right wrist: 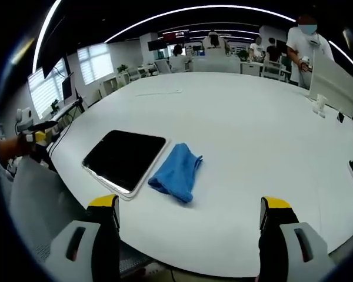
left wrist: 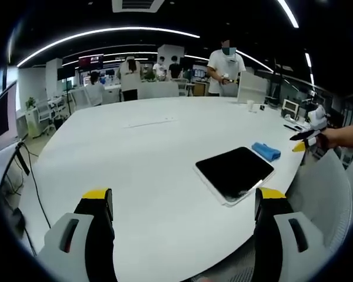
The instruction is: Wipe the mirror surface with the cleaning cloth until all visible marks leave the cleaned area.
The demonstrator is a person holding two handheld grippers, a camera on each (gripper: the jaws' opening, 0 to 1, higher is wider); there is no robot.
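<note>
**Cloth not yet picked up, mirror lying close to the table edge**

We saw the dark, glossy rectangular mirror with its pale frame [right wrist: 125, 159] lying flat on the large white oval table [right wrist: 241, 135], at centre left of the right gripper view and right of centre in the left gripper view [left wrist: 235, 172]. The crumpled blue cleaning cloth [right wrist: 177, 171] sat just beside the mirror's right-hand edge in the right gripper view, touching or nearly touching the frame; we could not tell which. In the left gripper view it appeared as a small blue bundle [left wrist: 266, 151] beyond the mirror.

The left gripper [left wrist: 183, 211] had its black, yellow-tipped jaws spread wide and holding nothing, low in its view. The right gripper [right wrist: 189, 218] likewise had its jaws spread and empty, above the near table edge with the cloth ahead and slightly left of them. It also showed at the right edge of the left gripper view [left wrist: 309, 136], held by a hand.

We judged that wiping had not begun. The main risk was the mirror's position: its near corner lay close to the table rim, so a sideways wipe without the other gripper steadying it could slide it off. A shallow pinch on the loose cloth could drop it mid-stroke. Pressing hard jaw tips onto the glass might scratch it.
</note>
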